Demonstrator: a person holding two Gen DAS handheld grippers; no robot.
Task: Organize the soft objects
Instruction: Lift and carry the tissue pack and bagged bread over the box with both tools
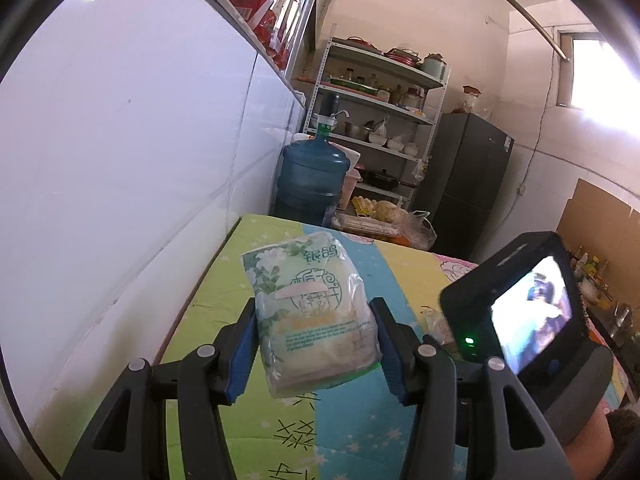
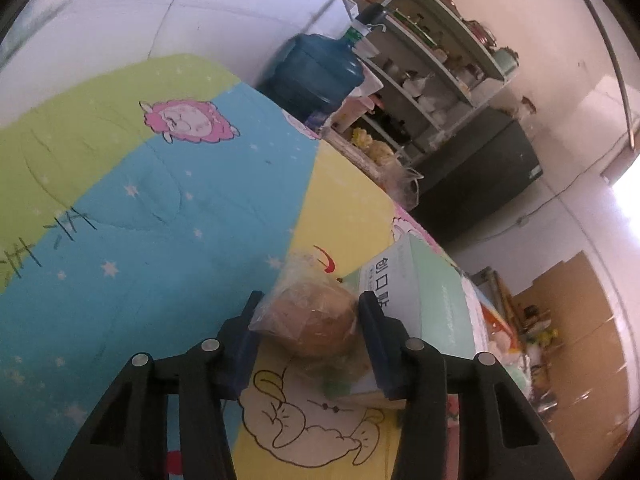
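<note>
My left gripper (image 1: pixel 316 344) is shut on a soft tissue pack (image 1: pixel 312 316) with green floral print, held above the colourful cartoon bedsheet (image 1: pixel 224 292). My right gripper (image 2: pixel 310 328) is shut on a bagged brown bun (image 2: pixel 316 320) in clear plastic, just over the sheet (image 2: pixel 160 208). A mint and white box (image 2: pixel 424 292) with Chinese print stands right beside the bun, touching the right finger. The right gripper's body with its lit screen shows in the left wrist view (image 1: pixel 532 308), to the right of the tissue pack.
A white wall (image 1: pixel 120 160) runs along the bed's left side. Beyond the bed's far end stand a blue water jug (image 1: pixel 310 178), a metal shelf rack (image 1: pixel 380 120) with dishes, a dark fridge (image 1: pixel 464 184) and bagged goods (image 1: pixel 400 220).
</note>
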